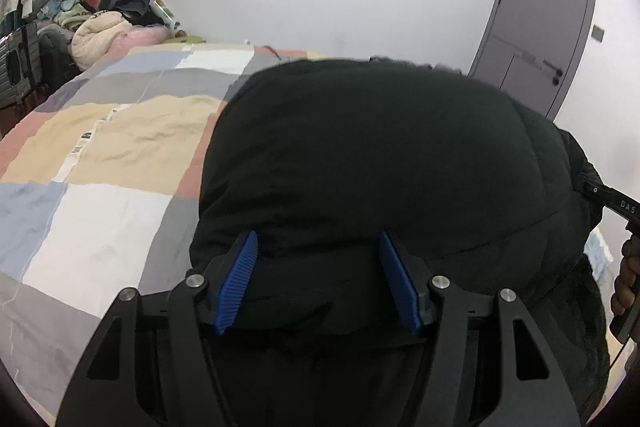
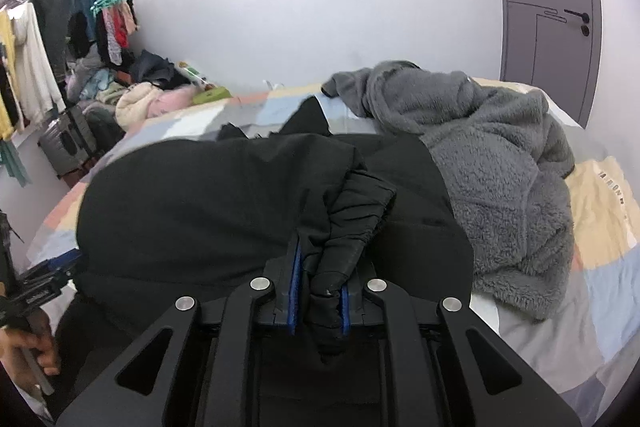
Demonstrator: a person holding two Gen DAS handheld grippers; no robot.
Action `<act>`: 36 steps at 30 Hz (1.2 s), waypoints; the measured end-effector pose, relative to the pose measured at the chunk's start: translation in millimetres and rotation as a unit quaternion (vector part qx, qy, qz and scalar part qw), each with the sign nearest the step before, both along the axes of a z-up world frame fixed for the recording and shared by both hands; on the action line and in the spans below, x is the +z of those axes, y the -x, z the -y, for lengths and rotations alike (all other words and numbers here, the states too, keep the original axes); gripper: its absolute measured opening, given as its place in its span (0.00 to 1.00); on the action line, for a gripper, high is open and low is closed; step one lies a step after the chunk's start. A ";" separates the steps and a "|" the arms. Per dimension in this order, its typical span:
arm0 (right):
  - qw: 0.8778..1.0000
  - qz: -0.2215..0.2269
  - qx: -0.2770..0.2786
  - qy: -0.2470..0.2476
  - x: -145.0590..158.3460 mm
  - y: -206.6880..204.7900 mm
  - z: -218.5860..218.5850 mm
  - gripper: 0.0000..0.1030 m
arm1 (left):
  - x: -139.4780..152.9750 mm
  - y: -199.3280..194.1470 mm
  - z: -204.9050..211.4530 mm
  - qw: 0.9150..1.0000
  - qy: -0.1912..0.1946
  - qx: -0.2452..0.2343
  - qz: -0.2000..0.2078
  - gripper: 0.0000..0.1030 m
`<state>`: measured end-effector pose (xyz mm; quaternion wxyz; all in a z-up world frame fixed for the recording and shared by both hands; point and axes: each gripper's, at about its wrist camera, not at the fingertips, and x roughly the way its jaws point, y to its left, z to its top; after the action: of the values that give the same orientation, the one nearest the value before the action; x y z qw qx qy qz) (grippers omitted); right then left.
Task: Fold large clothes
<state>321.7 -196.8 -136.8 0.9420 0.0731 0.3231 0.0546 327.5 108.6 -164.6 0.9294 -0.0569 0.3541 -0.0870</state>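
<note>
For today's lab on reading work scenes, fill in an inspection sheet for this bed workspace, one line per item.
Surface: bed with patchwork cover.
Job's things: black padded jacket, bulging.
Clutter: grey fleece garment beside it.
Grippers: left gripper pads straddle the jacket, not pressing; right gripper shut on a gathered jacket fold.
Cables: nothing seen.
Surroundings: grey door, clothes pile, hanging laundry.
</note>
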 end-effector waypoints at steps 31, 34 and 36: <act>0.995 -0.098 -0.004 -0.022 -68.5 -64.3 0.3 0.26 | -4.5 -25.9 31.3 0.997 -0.057 0.029 -0.043 0.62; 0.995 -0.097 -0.011 -0.019 -50.5 -48.7 1.0 0.34 | 18.0 -9.1 29.9 0.998 -0.058 0.028 -0.029 0.62; 0.995 -0.092 -0.012 -0.021 -33.6 -33.1 3.0 0.46 | 34.7 1.8 28.9 0.998 -0.052 0.023 -0.024 0.62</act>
<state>354.8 -199.8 -170.4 0.9072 0.1015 0.4060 0.0432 325.7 79.7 -129.9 0.9242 -0.0186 0.3787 -0.0457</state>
